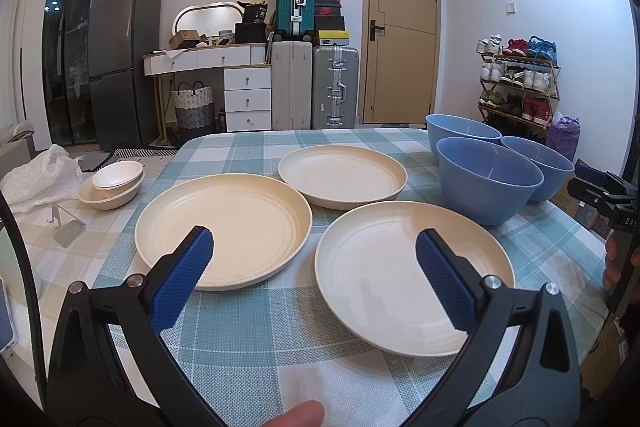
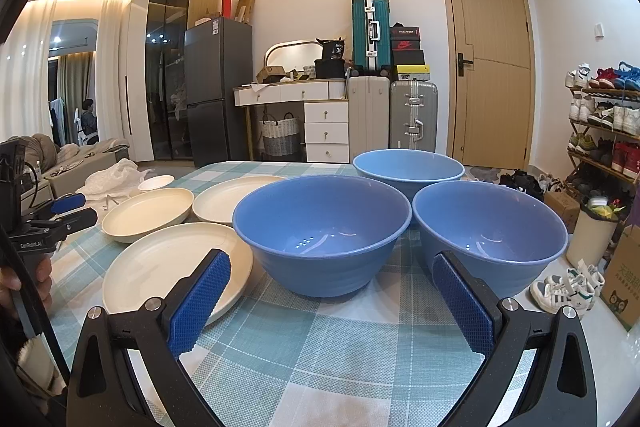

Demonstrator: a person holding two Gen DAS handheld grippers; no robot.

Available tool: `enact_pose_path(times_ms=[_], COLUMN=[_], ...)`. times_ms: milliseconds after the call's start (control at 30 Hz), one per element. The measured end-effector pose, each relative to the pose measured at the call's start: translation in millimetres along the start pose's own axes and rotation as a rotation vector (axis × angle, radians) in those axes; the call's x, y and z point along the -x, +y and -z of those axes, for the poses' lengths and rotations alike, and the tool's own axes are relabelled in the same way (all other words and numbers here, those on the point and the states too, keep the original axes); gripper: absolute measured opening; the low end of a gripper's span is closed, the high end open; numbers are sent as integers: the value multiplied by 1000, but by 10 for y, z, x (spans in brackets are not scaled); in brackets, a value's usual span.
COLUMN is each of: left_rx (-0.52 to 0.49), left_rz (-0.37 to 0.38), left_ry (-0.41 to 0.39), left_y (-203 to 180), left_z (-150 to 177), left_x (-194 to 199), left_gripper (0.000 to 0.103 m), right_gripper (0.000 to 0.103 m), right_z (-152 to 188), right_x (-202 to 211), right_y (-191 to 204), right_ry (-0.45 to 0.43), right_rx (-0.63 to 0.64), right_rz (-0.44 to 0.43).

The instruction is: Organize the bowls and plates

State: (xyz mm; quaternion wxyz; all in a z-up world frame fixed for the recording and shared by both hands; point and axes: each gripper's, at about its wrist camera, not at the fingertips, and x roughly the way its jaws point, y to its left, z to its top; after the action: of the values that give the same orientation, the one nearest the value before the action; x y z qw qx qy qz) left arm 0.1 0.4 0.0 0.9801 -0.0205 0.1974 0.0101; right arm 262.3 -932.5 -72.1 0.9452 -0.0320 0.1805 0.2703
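Note:
Three cream plates lie apart on the checked tablecloth: one at left (image 1: 224,227), one at the back (image 1: 342,175), one at right (image 1: 412,275). Three blue bowls stand at the right: a near one (image 1: 488,179), a far one (image 1: 460,131) and a right one (image 1: 538,163). My left gripper (image 1: 314,245) is open and empty, above the gap between the two near plates. My right gripper (image 2: 330,273) is open and empty, just short of the nearest blue bowl (image 2: 322,231), with a second bowl (image 2: 490,227) to its right and a third (image 2: 408,169) behind.
Small white bowls (image 1: 114,181) are stacked at the left on the table, beside a crumpled plastic bag (image 1: 40,179) and a metal stand (image 1: 66,225). The table's right edge runs close past the bowls, with shoes (image 2: 568,289) and a box on the floor below.

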Motion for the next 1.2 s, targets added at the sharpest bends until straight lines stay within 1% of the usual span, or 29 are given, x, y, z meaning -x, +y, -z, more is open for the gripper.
enact_pose_path(times_ms=[100, 267, 400, 500, 633, 833, 933, 1067, 1200], left_rx=[1, -9, 6, 17, 18, 43, 45, 45, 70], left_rz=[-4, -17, -25, -51, -76, -99, -113, -136, -149], left_ry=[0, 25, 35, 54, 76, 78, 87, 99, 122], left_y=[5, -13, -16, 6, 39, 92, 118, 181, 304], left_z=[-1, 28, -66, -126, -225, -420, -502, -615, -700], left_x=[1, -23, 28, 57, 97, 162, 168, 150, 81], left_gripper=[101, 101, 101, 101, 101, 101, 101, 101, 101], right_gripper=[103, 103, 103, 103, 103, 103, 103, 103, 103], right_z=[-2, -45, -171, -277, -403, -635, -734, -868, -1010], right_x=[8, -44, -60, -98, -126, -177, -209, -302, -428], right_y=[1, 57, 197, 278, 397, 576, 618, 654, 741], right_ry=[13, 38, 54, 71, 90, 114, 122, 135, 146], right_rx=[6, -12, 12, 12, 17, 26, 22, -13, -15], right_rz=[18, -12, -1, -10, -43, -110, -129, -174, -196])
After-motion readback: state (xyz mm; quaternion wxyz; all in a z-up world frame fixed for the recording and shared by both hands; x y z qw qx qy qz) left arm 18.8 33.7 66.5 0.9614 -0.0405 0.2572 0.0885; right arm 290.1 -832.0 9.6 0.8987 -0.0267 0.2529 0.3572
